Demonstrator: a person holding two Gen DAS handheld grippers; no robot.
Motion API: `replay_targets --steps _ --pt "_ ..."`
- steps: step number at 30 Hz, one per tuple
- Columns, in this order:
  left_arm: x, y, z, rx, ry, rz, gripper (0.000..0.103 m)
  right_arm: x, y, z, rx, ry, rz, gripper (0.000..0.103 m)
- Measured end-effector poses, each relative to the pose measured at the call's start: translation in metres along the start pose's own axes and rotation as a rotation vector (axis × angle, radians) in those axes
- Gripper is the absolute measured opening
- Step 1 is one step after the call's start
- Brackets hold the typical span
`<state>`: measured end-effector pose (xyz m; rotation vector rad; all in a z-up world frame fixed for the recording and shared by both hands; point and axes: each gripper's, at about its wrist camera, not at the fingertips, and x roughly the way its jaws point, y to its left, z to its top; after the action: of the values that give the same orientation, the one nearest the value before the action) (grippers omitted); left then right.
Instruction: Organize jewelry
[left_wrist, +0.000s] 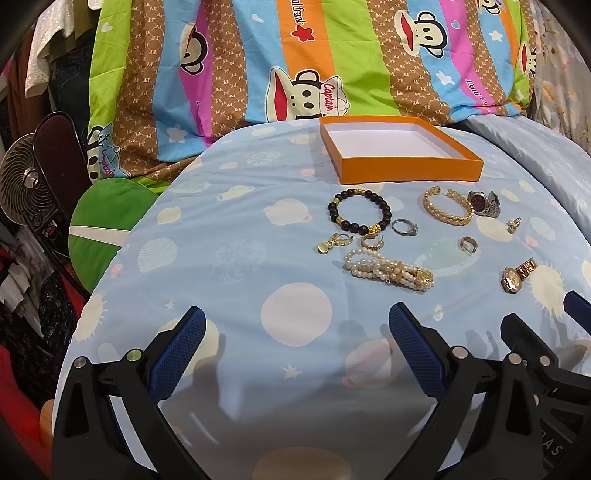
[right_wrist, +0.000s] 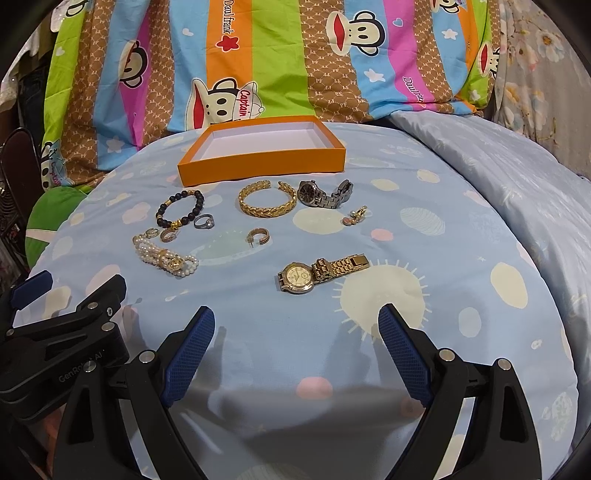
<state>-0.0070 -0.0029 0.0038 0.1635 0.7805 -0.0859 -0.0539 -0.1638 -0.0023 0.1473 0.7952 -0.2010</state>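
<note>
Both grippers, left gripper and right gripper, gape over my planet-print bedsheet; striped cartoon pillows line its far edge.

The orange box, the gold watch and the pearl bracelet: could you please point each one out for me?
Shallow orange cardboard box (right_wrist: 258, 166): right wrist view, on its front outer wall.
Gold metal-band watch (right_wrist: 297, 275): right wrist view, on its dial.
White pearl multi-strand bracelet (left_wrist: 364, 264): left wrist view, on its pearl strands.

Beside the gold watch, my right gripper runs off the frame; its far finger is cut.
</note>
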Motion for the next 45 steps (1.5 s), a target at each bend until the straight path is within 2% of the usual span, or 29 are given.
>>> replay_targets --steps 20,25,28,35,45 --pt "-0.001 0.0 0.0 0.0 -0.001 -0.001 0.097 0.002 0.0 -0.001 0.003 0.004 0.005 0.089" --pt "0.002 0.006 -0.002 -0.029 0.015 -0.019 0.097 0.005 -0.013 -0.003 0.05 0.026 0.033 0.088" --pt "0.008 0.015 -0.004 -0.058 0.049 -0.046 0.098 0.007 -0.023 -0.002 0.063 0.042 0.031 0.082" --pt "0.013 0.035 -0.002 -0.071 0.059 -0.032 0.098 0.022 -0.027 0.01 0.106 0.103 0.079 0.061" --pt "0.02 0.045 0.002 -0.092 0.083 -0.074 0.098 0.04 -0.011 0.026 0.098 0.107 0.054 0.046"
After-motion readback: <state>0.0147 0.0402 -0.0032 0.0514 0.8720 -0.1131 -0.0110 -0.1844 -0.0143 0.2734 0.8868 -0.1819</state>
